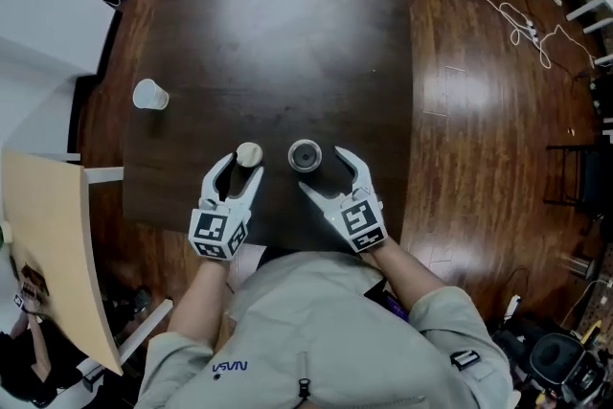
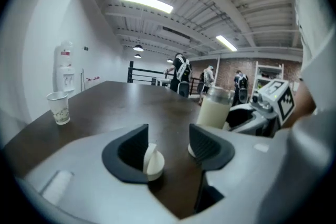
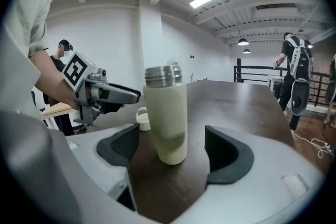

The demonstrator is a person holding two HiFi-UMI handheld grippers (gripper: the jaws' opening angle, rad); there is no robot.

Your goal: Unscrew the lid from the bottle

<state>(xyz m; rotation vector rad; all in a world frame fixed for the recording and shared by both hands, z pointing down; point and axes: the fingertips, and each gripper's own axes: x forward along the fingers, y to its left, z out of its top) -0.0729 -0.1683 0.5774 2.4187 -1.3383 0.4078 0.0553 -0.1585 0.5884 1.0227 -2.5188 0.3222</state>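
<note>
Leaning against one pad of the left gripper (image 1: pixel 236 170), whose jaws stand apart, is the round cream lid (image 2: pixel 149 161). Just beside it, the right gripper (image 1: pixel 321 170) gapes wide around the upright cream bottle with a steel neck (image 3: pixel 165 113), its pads clear of it. Farther across the dark wooden table (image 1: pixel 287 34) stands a white paper cup (image 1: pixel 149 95).

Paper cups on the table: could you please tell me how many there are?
1. The paper cup stands upright near the left edge of the table in the head view, far from the bottle; nothing in view could hide another.
</note>
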